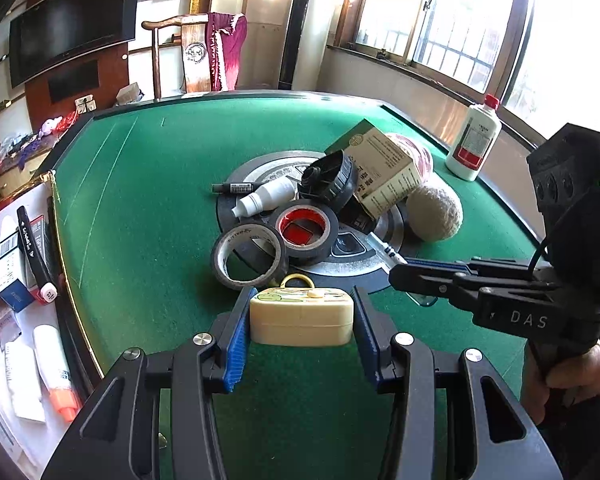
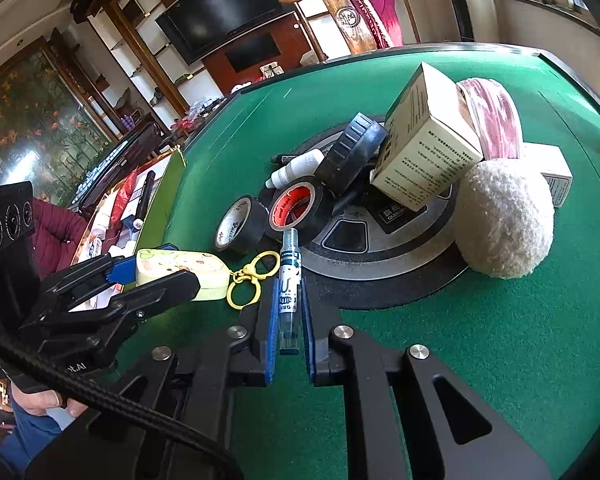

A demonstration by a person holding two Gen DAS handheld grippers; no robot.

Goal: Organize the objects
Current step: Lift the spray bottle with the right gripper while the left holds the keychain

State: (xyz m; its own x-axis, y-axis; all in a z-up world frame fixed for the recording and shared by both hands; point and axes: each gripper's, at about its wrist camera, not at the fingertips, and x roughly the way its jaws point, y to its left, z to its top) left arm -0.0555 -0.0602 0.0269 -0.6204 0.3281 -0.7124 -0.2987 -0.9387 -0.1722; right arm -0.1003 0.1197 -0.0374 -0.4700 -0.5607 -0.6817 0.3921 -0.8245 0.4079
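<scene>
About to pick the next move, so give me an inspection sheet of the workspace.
Surface: green felt table, round metal centre plate.
Job's things: cream case with yellow keyring; pen.
Clutter: two tape rolls, black lid, small bottle, carton, woolly ball, white bottle.
Grippers: left gripper shut on case; right gripper shut on pen.
Cables: black cable by left gripper.
Surroundings: tray of items at the table's side, TV, windows.
</scene>
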